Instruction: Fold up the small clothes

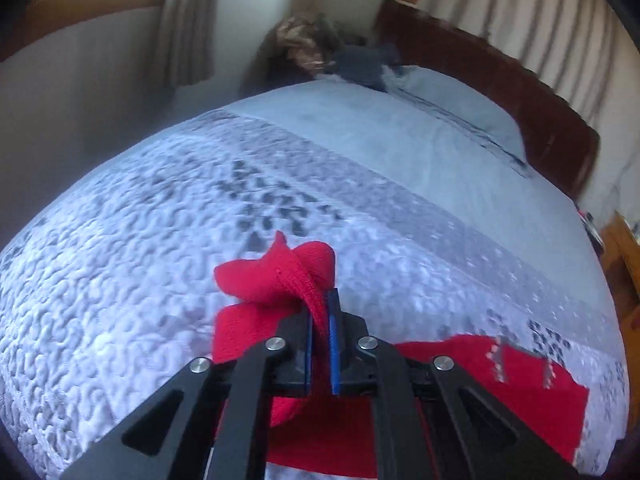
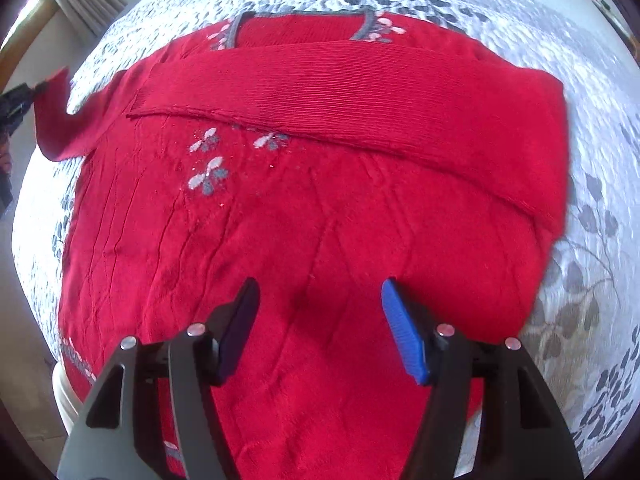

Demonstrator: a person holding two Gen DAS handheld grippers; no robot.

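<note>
Left gripper (image 1: pixel 320 320): its blue pads are squeezed tight on the end of the red sleeve (image 1: pixel 276 276), which is lifted and bunched up above the bed cover (image 1: pixel 120 240).
Red sweater (image 2: pixel 304 216): lies flat on the quilted bed cover, front up, with the other sleeve (image 2: pixel 360 108) folded across its chest.
Right gripper (image 2: pixel 318 308): points down over the lower part of the sweater, fingers wide apart, holding nothing.
</note>
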